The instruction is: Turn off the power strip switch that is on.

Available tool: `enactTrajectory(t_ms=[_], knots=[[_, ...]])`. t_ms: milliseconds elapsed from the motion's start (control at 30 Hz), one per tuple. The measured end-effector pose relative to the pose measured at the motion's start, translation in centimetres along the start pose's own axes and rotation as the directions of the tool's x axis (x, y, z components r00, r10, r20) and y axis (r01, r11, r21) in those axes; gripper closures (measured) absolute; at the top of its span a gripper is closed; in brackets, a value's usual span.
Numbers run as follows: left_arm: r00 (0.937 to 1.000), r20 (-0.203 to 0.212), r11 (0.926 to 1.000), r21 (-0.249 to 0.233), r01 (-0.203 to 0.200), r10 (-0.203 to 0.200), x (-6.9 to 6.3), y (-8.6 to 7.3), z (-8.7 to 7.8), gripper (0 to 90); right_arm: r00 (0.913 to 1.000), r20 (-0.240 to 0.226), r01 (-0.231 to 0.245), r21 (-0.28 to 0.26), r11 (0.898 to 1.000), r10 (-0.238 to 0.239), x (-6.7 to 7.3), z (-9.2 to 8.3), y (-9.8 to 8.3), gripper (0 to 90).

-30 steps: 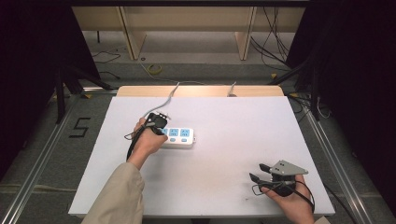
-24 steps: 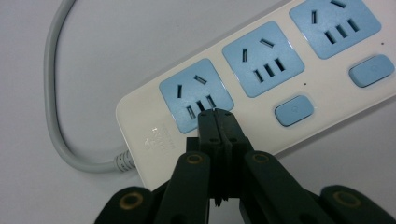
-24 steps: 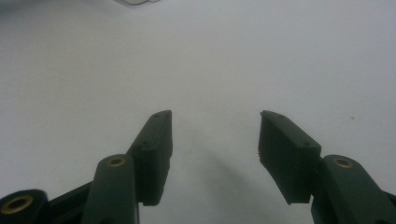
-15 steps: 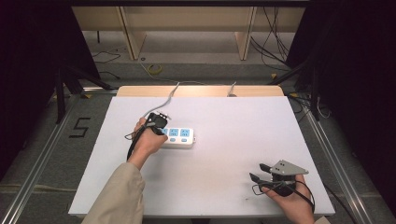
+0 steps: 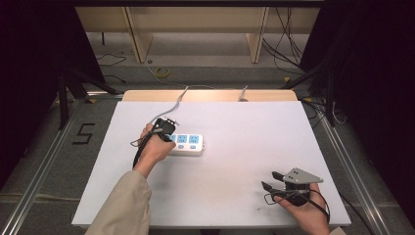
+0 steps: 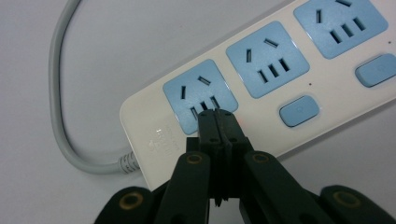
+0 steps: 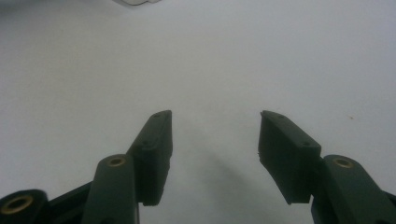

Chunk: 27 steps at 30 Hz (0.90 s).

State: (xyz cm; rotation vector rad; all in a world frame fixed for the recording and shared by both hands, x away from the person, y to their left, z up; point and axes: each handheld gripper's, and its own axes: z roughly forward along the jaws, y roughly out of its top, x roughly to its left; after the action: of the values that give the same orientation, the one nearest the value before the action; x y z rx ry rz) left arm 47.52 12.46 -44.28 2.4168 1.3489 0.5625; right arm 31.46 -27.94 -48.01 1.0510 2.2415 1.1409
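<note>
A: Inspecting the left gripper (image 6: 218, 113): jaws clenched together, nothing between them, tips planted on the lower edge of the end socket (image 6: 200, 94) of the power strip (image 5: 186, 144). Held in the left hand (image 5: 155, 149), pointing down at the strip's cable end.

B: Locating the strip: lying flat on the white table (image 5: 235, 132), left of centre, long side running roughly left to right. White body, three blue sockets, blue switch buttons (image 6: 299, 110) beside them. Grey cable (image 6: 63, 112) leaving the end nearest the gripper, curving away toward the far edge of the table.

A: Checking the right gripper (image 5: 270, 180): jaws released, spread well apart, empty, bare tabletop between them in the right gripper view. Resting low near the front right corner in the right hand (image 5: 303, 210), well apart from the strip.

B: Confirming contact: left tips touching the socket face just beside its lower slots; cannot tell how hard.
</note>
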Motion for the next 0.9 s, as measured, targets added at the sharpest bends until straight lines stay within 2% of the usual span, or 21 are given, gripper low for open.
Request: enactTrajectory(t_ms=[600, 900], knots=[[1.0, 0.002, 1.0, -0.008, 0.0, 0.0, 0.2, -0.1, -0.3, 89.8, 1.0, 0.001, -0.002, -0.002, 1.0, 0.002, 0.0, 0.0, 0.0, 45.7], [1.0, 0.004, 0.9984, -0.057, 0.006, -0.006, 0.2, -0.3, -1.1, 89.6, 1.0, 0.005, -0.005, -0.004, 1.0, 0.005, -0.1, -0.1, 0.0, 45.7]])
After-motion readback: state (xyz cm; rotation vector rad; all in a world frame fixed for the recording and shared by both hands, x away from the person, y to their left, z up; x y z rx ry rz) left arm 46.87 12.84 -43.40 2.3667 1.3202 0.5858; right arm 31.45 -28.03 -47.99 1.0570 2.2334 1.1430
